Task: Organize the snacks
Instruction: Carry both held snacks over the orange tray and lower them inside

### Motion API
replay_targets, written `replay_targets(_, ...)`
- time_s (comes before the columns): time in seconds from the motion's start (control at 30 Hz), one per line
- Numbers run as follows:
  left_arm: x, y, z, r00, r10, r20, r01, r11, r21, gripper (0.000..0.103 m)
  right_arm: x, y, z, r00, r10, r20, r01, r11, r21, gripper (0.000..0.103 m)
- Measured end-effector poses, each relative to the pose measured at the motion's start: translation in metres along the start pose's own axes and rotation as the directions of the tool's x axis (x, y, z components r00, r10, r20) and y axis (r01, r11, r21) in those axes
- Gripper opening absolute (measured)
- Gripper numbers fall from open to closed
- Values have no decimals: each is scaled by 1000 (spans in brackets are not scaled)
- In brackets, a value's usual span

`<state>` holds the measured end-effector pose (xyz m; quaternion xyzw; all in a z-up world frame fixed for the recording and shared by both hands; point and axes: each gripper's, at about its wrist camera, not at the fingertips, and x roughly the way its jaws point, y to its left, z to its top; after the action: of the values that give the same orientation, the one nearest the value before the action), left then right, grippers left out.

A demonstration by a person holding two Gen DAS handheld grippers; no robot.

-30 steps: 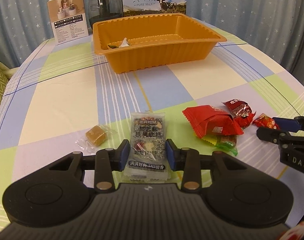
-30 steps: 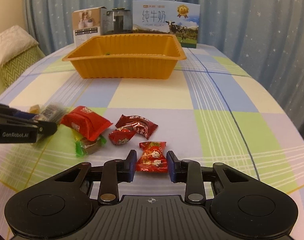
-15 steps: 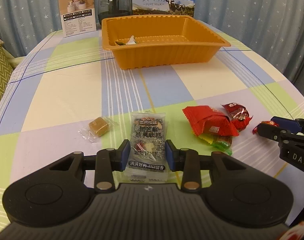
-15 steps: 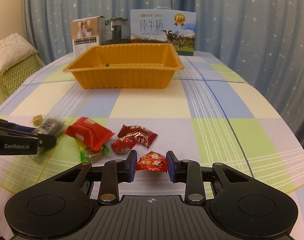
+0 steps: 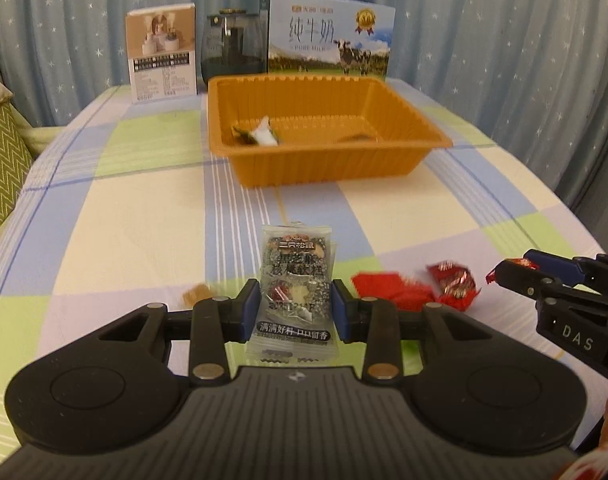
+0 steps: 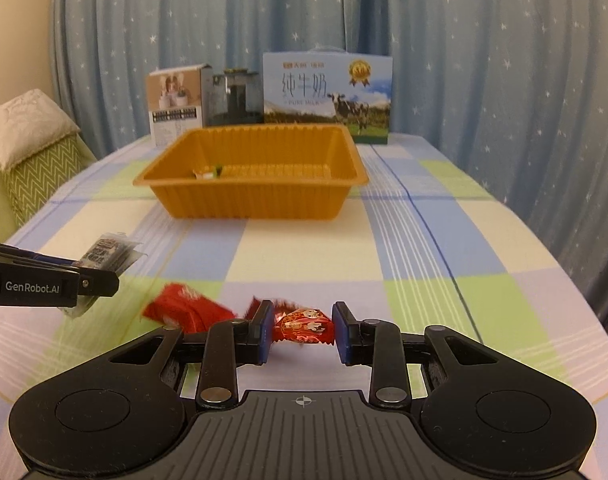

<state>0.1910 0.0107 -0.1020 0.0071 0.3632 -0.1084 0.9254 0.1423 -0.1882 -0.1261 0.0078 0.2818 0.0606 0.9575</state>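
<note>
My left gripper (image 5: 296, 306) is shut on a clear packet of black sesame cake (image 5: 295, 280) and holds it above the table. My right gripper (image 6: 302, 330) is shut on a small red candy (image 6: 304, 325), also lifted. The orange tray (image 5: 383, 168) stands at the far middle of the table, with a small wrapped snack (image 5: 260, 136) inside; the tray also shows in the right wrist view (image 6: 256, 200). On the cloth lie a red packet (image 5: 387, 290), a dark red candy (image 5: 453, 280) and a brown caramel (image 5: 194, 295).
Behind the tray stand a milk carton (image 5: 331, 38), a dark glass jar (image 5: 232, 46) and a small white box (image 5: 162, 52). A green cushion (image 6: 28, 168) lies off the table's left. Blue star curtains hang behind.
Both grippers have risen from the table with their snacks and moved toward the tray. The remaining snacks stay on the cloth.
</note>
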Motion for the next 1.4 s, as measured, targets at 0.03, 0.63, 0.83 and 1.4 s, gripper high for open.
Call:
replay_targets(0.03,-1,0,3,1000,0,7,0,1000,-3,34,0,0,3,1000,4,7,-4,1000,-1,32)
replay_targets(0.63,10,-9,71,994,-10,113,13,999,-29,34,28,-8,84,991,54,121,-58,998,29,32)
replay_targets(0.83,34,-5,98,992,-12,127,16,999,-28,34,53,-6,113,986,74,147,-80,996,39,32)
replay_targets(1.4,98,30,139,992,-21,125,35,993,-110,34,143,-12,151,986,122,113,-139,978,156,32)
